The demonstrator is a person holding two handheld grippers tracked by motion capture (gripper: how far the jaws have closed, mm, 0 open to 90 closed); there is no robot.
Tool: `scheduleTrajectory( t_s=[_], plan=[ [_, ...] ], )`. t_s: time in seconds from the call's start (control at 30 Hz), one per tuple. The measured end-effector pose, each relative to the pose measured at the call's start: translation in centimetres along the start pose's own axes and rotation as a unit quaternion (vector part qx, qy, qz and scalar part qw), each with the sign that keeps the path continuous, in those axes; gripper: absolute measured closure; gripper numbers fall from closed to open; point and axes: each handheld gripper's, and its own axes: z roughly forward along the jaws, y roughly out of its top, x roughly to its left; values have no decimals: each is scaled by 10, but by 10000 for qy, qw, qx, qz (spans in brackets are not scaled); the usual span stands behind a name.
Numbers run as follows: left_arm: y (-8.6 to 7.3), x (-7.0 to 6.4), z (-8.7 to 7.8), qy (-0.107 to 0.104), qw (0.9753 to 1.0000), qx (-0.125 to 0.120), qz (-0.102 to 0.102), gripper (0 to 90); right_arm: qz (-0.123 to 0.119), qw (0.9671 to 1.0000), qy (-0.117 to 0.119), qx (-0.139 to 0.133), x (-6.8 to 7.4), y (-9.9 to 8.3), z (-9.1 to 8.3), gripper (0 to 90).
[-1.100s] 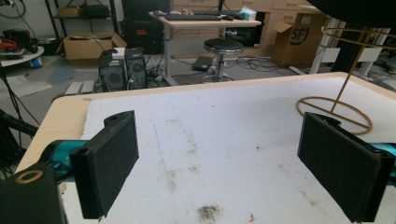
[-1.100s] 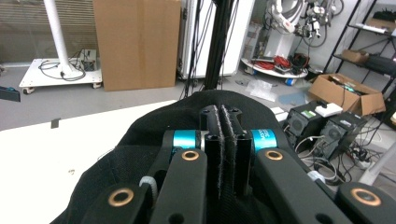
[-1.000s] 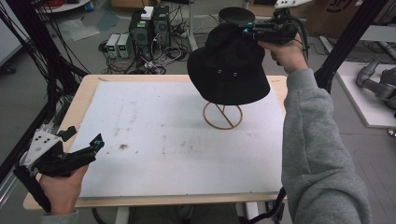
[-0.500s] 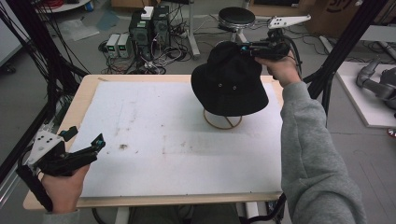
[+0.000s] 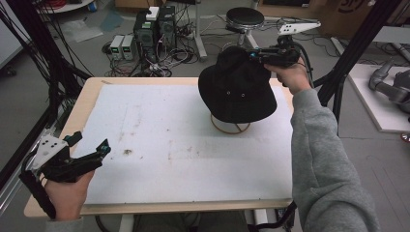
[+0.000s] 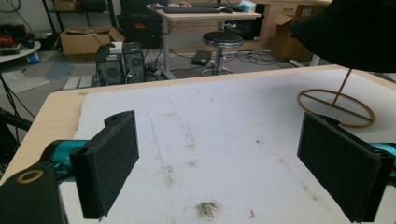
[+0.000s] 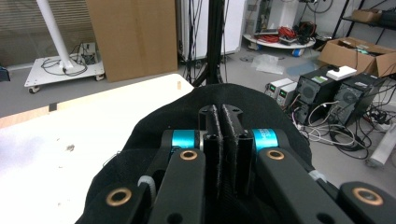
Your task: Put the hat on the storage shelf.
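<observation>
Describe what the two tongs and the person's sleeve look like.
Both tongs are black, with teal fittings by flat black pads and brass-coloured rings at the joints. Each carries a pale three-cornered plate with dark dots. The sleeve is grey knit.

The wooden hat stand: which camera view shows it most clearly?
The left gripper view: the stand's ring base and slanted rod show whole under the black hat. In the high view the hat covers most of the stand.
</observation>
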Motion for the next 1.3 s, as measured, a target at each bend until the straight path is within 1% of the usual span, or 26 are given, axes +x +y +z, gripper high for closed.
scheduleTrajectory(
  t_s=[0.07, 0.13, 0.23, 0.27, 0.3, 0.33, 0.37, 0.43, 0.47, 0.5, 0.53, 0.6, 0.67, 0.73, 0.8, 0.83, 0.87, 0.9, 0.93, 0.97, 1.03, 1.07, 1.1, 1.13, 1.23, 1.3],
  plan=[
    [0, 0, 0, 0, 10000, -9, -4, 128, -9, 10000, -4, 4, -1, 0, 0, 837],
    [0, 0, 0, 1, 10000, -1, 2, 128, 45, 10000, 37, 28, 0, 0, 0, 809],
    [0, 0, 1, -10, 10000, 1, 7, 128, 21, 9999, -15, 109, 0, 0, 0, 780],
    [0, 0, 1, -12, 10000, 12, 8, 128, 30, 9999, -23, 100, 0, 0, 0, 759],
    [0, 0, 1, -10, 10000, 8, 4, 128, 30, 9999, -23, 100, 0, 0, 0, 759],
    [-1, 0, 1, -8, 10000, 5, -2, 128, 48, 9999, -41, 94, 0, 0, 0, 684],
    [-1, 0, 1, -8, 10000, 5, -2, 128, 32, 9999, -84, 110, 0, 1, 0, 647],
    [-1, 0, 1, 2, 10000, 12, -14, 128, 41, 9999, -104, 115, 1, 1, 1, 535],
    [-1, 0, 1, -9, 10000, 22, -5, 128, 109, 9997, -136, 165, 1, 1, 1, 489],
    [-1, 0, 1, -9, 10000, 22, -5, 128, 109, 9997, -136, 165, 1, 1, 1, 489],
    [-1, 0, 1, -10, 10000, 26, -2, 128, 67, 9996, -218, 187, 1, 0, 3, 385],
    [-1, 0, 1, -16, 10000, 15, 7, 128, 236, 9993, -229, 176, 1, 0, 5, 259],
    [-1, 0, 1, -17, 10000, 12, 4, 128, 275, 9991, -307, 107, 1, 0, 5, 181],
    [-1, 0, 1, -13, 10000, 14, 0, 128, 247, 9991, -344, 64, 0, 1, 6, 114],
    [-1, 0, 1, -11, 10000, 20, 1, 128, 303, 9990, -308, 74, 0, 1, 5, 114],
    [-1, 0, 1, -14, 10000, 21, -5, 128, 376, 9988, -301, 95, 0, 1, 4, 103],
    [-1, 0, 1, -22, 10000, 17, 5, 128, 381, 9988, -297, 99, 0, 1, 4, 72],
    [-1, 0, 1, -22, 10000, 17, 5, 128, 381, 9988, -297, 99, 0, 1, 4, 72],
    [-1, -1, 1, -24, 10000, 19, 6, 128, 397, 9986, -321, 103, 0, 1, 4, 21],
    [-1, -1, 2, -21, 10000, 26, 9, 128, 488, 9980, -376, 125, -1, 0, 3, 21],
    [-1, -1, 2, -24, 10000, 24, 6, 128, 470, 9981, -387, 113, -1, 0, 3, 21],
    [-1, -1, 2, -25, 10000, 24, 5, 128, 506, 9978, -417, 142, 0, 0, 2, 21],
    [0, -1, 1, -31, 10000, 20, -7, 128, 519, 9972, -531, 127, 2, 1, -1, 21],
    [0, -1, 1, -31, 10000, 20, -7, 128, 519, 9972, -531, 127, 2, 1, -1, 21],
    [1, -1, 0, -12, 10000, -21, -7, 127, 557, 9953, -734, 294, 9, 2, -5, 21],
    [3, -2, 0, -19, 10000, -52, -9, 127, 620, 9940, -821, 369, 13, 2, -9, 21]
  ],
)
